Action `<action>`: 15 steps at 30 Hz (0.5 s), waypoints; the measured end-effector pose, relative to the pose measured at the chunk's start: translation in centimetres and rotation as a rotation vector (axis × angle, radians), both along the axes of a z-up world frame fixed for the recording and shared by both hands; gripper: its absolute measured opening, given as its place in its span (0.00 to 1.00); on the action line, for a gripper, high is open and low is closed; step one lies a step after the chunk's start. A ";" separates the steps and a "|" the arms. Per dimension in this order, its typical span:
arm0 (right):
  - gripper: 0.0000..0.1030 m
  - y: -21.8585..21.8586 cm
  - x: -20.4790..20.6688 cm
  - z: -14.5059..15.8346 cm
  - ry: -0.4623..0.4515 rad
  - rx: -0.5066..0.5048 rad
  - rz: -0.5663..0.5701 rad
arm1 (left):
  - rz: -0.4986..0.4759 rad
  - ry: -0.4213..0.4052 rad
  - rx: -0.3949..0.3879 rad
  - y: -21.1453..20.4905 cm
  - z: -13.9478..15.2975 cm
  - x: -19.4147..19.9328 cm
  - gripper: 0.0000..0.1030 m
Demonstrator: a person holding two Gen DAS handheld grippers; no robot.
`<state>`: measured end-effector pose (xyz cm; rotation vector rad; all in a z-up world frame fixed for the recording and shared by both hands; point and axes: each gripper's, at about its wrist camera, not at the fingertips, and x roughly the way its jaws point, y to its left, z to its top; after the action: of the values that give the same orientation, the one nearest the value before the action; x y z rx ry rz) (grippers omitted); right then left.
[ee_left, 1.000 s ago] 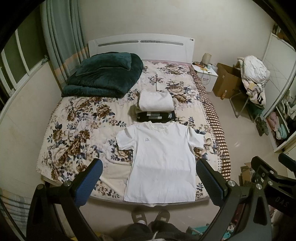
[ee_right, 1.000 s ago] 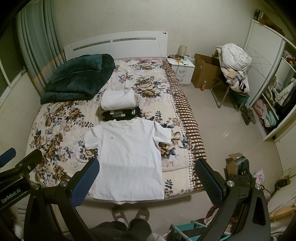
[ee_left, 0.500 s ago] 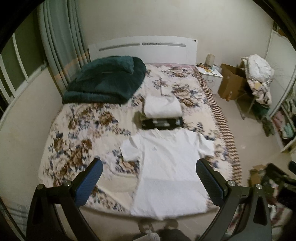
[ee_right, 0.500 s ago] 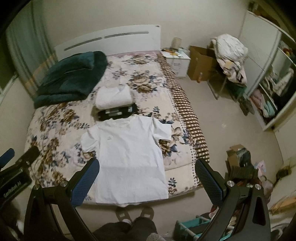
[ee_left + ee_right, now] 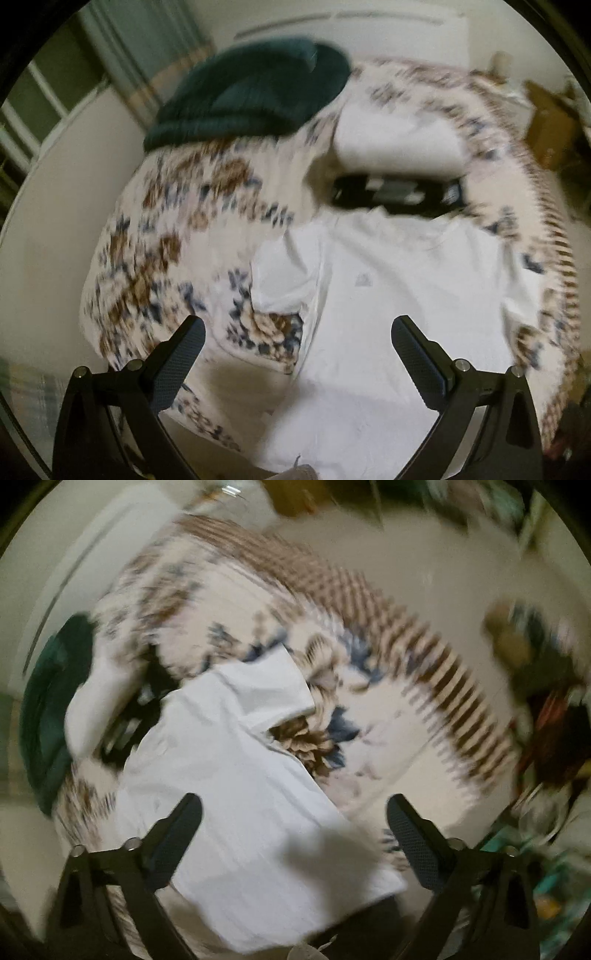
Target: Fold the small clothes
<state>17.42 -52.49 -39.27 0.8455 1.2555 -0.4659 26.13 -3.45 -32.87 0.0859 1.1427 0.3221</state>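
A white T-shirt (image 5: 388,314) lies flat, front up, on the floral bedspread (image 5: 166,240); it also shows in the right wrist view (image 5: 229,775). My left gripper (image 5: 297,336) is open and empty, above the shirt's left side by its left sleeve (image 5: 284,273). My right gripper (image 5: 293,814) is open and empty, above the shirt's lower right part, below its right sleeve (image 5: 266,686). Both views are motion-blurred.
A stack of folded clothes, white on black (image 5: 399,166), lies just beyond the shirt's collar. A dark green blanket (image 5: 251,92) sits at the bed's head, left. The bed's checked right edge (image 5: 424,657) drops to the floor, with clutter (image 5: 546,720) beyond.
Both grippers have dropped fast toward the bed and closer to the shirt. The right one has swung toward the shirt's right side. Both stay open.
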 end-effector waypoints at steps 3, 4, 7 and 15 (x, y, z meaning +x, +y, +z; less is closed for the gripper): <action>0.92 -3.2 2.4 -9.3 0.020 0.147 -0.101 | 0.085 0.054 -0.011 1.0 -5.7 1.4 1.00; 0.91 -3.9 3.1 -12.3 0.022 0.207 -0.146 | 0.113 0.069 -0.013 1.4 -7.5 1.9 1.00; 0.87 -5.1 4.9 -20.7 -0.015 0.370 -0.294 | 0.183 0.124 -0.029 2.4 -12.8 2.8 1.00; 0.05 -4.1 6.9 -22.5 -0.161 0.215 -0.379 | 0.179 0.172 -0.059 3.4 -18.9 3.2 1.00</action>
<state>24.36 -56.57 -61.79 1.2892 1.0084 -0.5575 29.37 -0.06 -51.80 -0.0421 1.3331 0.4463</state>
